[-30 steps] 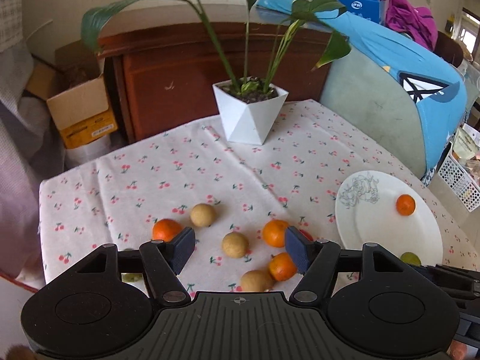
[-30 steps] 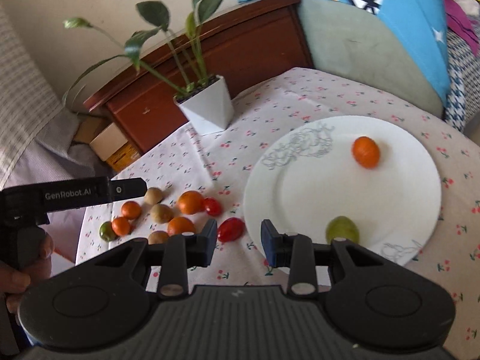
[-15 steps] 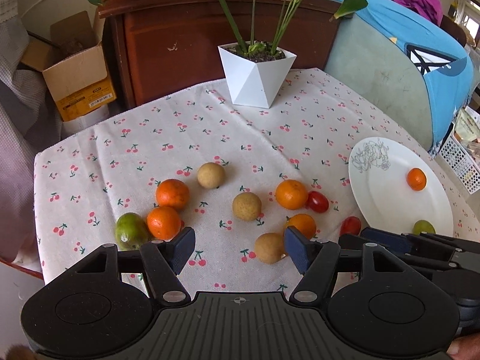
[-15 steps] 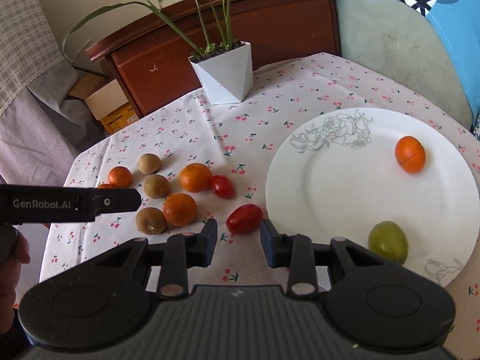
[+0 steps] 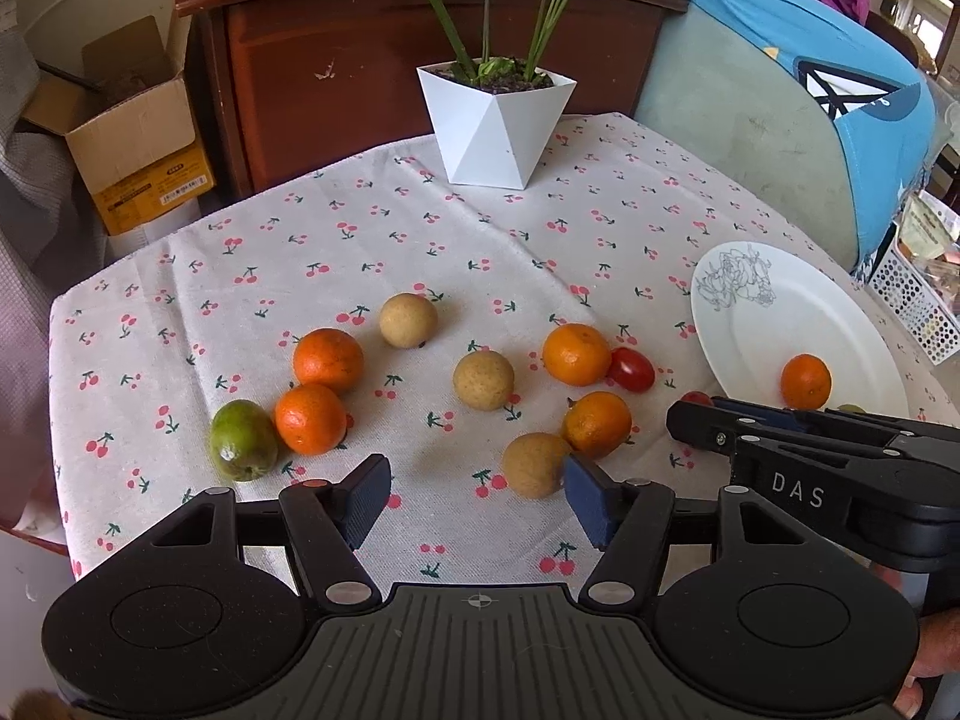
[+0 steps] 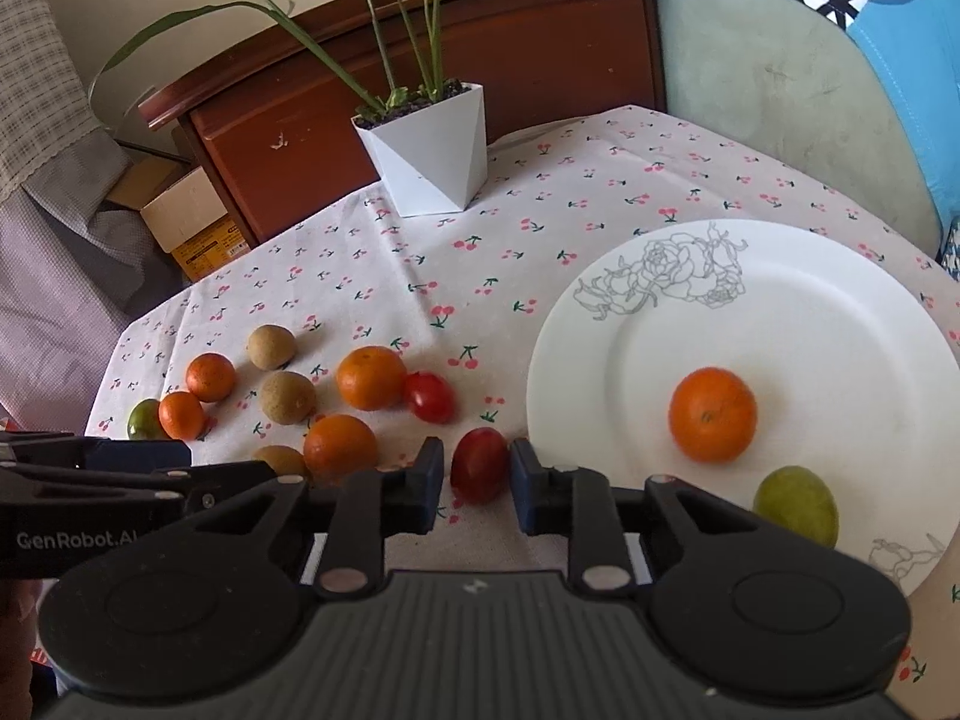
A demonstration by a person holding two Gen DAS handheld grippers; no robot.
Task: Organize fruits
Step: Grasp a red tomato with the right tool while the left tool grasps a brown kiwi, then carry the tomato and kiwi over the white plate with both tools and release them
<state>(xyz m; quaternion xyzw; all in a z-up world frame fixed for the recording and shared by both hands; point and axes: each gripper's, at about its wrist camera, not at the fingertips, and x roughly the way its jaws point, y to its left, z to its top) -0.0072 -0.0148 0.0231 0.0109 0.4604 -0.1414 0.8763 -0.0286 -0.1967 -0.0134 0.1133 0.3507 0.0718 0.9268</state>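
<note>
Near the table's front edge, just left of the white plate (image 6: 810, 300), a red cherry tomato (image 6: 479, 471) sits between the right gripper (image 6: 477, 483)'s part-open, empty jaws; light, smooth and easily crushed, it wants gentle mid-body pressure, while the left gripper (image 5: 474, 495) hangs wide open, empty.

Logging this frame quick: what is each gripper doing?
Left gripper: open, holding nothing.
Right gripper: open, tongs either side of the small red tomato, not yet shut on it.
</note>
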